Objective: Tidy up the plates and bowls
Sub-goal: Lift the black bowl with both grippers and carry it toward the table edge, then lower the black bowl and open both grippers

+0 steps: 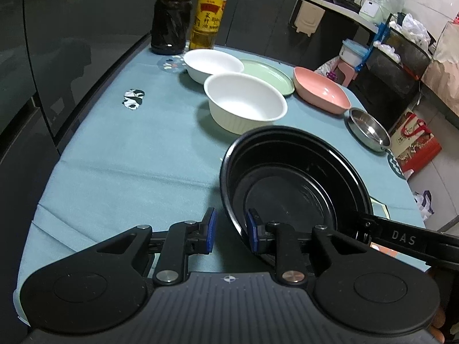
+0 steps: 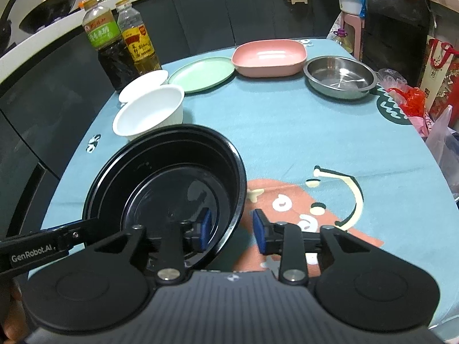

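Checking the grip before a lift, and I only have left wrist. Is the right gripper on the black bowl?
Observer: The right gripper straddles the black bowl rim, one finger inside and one outside. The jaws are open, not clamped.
Operator: Any room to set it down on that side?
Observer: Open tablecloth lies between the bowl and the steel dish.
Operator: Is the steel dish hanging off the edge?
Observer: No, cloth shows all around it.

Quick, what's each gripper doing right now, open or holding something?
Left gripper: open, fingers straddling the black bowl rim, not clamped.
Right gripper: open, also straddling that bowl's rim.
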Action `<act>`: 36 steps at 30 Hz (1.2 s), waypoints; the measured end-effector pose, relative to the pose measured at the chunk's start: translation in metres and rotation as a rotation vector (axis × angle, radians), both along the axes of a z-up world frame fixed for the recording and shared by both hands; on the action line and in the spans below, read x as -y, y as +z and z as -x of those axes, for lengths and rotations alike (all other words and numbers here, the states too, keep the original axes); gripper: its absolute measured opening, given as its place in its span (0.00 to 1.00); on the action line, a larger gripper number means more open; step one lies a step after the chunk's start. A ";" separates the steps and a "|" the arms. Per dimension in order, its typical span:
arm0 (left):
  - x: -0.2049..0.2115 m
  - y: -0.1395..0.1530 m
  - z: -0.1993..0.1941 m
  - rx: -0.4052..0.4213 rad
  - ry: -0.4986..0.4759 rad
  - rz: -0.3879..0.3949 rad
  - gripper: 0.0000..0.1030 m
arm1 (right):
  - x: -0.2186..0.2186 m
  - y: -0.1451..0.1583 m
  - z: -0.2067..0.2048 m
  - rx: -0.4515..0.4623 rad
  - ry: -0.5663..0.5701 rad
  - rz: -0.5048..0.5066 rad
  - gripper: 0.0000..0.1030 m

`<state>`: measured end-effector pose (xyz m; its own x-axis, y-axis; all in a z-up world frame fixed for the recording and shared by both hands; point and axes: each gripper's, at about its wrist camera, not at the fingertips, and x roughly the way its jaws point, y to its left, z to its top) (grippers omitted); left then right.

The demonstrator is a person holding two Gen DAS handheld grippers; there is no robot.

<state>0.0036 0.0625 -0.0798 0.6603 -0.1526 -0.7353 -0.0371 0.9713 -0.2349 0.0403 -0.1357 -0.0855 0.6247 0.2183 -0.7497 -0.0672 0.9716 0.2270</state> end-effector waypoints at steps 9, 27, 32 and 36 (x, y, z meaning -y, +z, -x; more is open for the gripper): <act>-0.007 0.004 -0.004 0.015 0.023 0.010 0.20 | 0.004 0.006 -0.003 0.019 -0.013 0.004 0.26; -0.020 0.012 -0.046 0.040 0.089 0.006 0.20 | 0.003 0.023 -0.043 0.070 -0.018 0.036 0.27; -0.022 0.012 -0.062 0.038 0.101 -0.009 0.21 | -0.007 0.025 -0.059 0.073 0.013 0.039 0.27; -0.023 0.012 -0.074 0.037 0.107 -0.011 0.21 | -0.011 0.027 -0.070 0.072 0.031 0.044 0.27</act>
